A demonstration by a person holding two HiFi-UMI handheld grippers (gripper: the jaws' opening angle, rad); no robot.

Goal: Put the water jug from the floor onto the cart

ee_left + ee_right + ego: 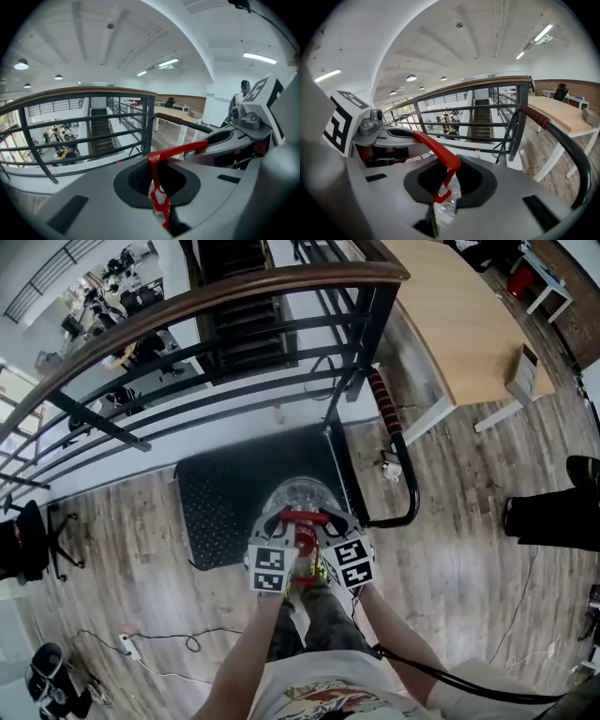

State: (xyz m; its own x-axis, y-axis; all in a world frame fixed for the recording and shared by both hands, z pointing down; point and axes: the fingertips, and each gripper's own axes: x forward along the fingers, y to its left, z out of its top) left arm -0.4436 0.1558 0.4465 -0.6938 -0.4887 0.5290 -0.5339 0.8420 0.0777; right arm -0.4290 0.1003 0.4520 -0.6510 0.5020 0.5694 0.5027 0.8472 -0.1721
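A clear water jug [298, 495] with a red handle [302, 517] is over the right part of the cart's black platform [217, 512]; I cannot tell whether it rests on it. My left gripper [284, 532] and right gripper [324, 529] stand side by side, each shut on the red handle. In the left gripper view the red handle [160, 185] runs down between the jaws, with the right gripper [246, 117] alongside. From the right gripper view, the handle [442, 161] sits pinched above the clear jug top [449, 197], and the left gripper [370, 126] is to the left.
The cart's push bar [405, 474] with a red-and-black grip [384, 401] rises at the right of the platform. A railing [216, 306] over a stairwell runs behind the cart. A wooden table [469, 324] stands at the back right. Cables [178, 641] lie on the floor.
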